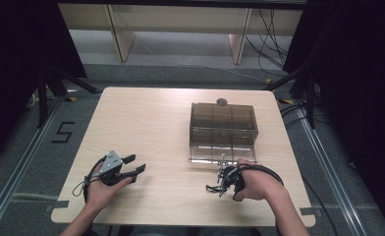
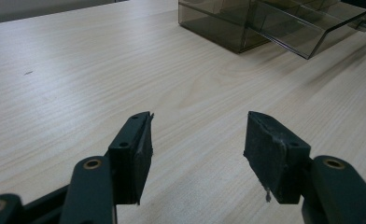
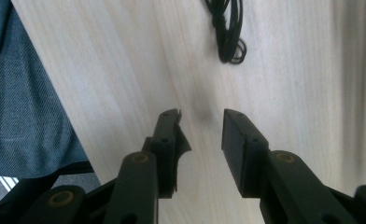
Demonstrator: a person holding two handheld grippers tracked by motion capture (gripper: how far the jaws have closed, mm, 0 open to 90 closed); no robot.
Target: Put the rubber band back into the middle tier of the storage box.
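Two grippers sit near the front of the counter (image 1: 146, 118), both with fingers apart and nothing between them: left gripper (image 1: 136, 164) at near left, right gripper (image 1: 220, 183) at near right. Smoky clear box (image 1: 223, 129) stands right of centre, just beyond the right gripper, front flap down. Small black cable (image 3: 228, 32) lies on the counter beyond the right fingers.

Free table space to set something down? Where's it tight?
Bare: the whole left half of the table, between the left gripper and the far edge. Crowded: front right, where the right gripper sits just in front of the smoked plastic box.
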